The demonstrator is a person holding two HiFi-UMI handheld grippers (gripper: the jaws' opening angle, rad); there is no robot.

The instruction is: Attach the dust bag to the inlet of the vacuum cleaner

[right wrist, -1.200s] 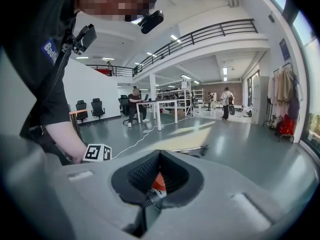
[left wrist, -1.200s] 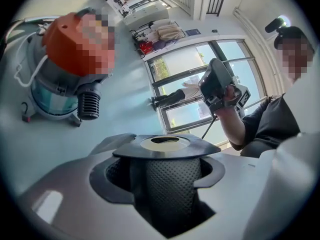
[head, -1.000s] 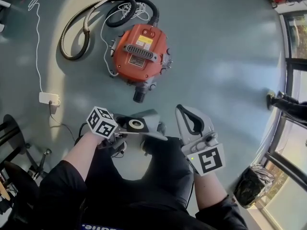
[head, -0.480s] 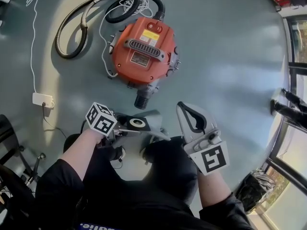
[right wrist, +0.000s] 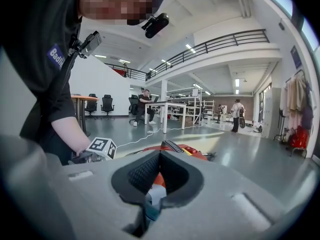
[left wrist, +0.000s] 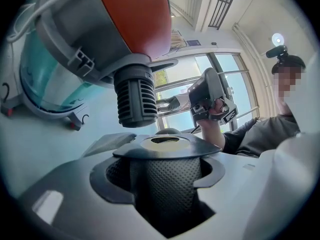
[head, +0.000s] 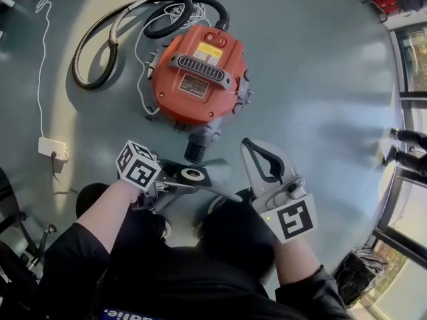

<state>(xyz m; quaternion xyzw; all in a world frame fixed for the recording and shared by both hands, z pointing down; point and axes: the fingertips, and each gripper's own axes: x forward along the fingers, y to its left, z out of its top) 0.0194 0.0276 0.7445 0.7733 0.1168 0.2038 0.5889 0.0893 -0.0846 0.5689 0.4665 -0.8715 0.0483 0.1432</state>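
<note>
The orange vacuum cleaner point(head: 195, 77) lies on the floor, its ribbed grey inlet point(head: 194, 151) pointing toward me. My left gripper point(head: 168, 182) is shut on the dust bag point(head: 215, 177), holding its dark collar point(head: 191, 175) flat just below the inlet. In the left gripper view the collar's ring hole point(left wrist: 161, 142) lies over the jaws, with the inlet point(left wrist: 135, 103) hanging close above and to the left, apart from it. My right gripper point(head: 249, 148) is shut and empty, right of the bag. Through its notch in the right gripper view point(right wrist: 159, 180) the vacuum point(right wrist: 176, 150) shows.
A grey hose point(head: 100, 42) and white cable point(head: 41, 59) curl left of the vacuum, ending at a power strip point(head: 52, 147). A black bag point(head: 352, 272) sits low right by the window frames. My knees are just under the grippers.
Both grippers have sunk toward the floor. The gap between the bag's collar and the vacuum's inlet has closed. The jaws look unchanged.
</note>
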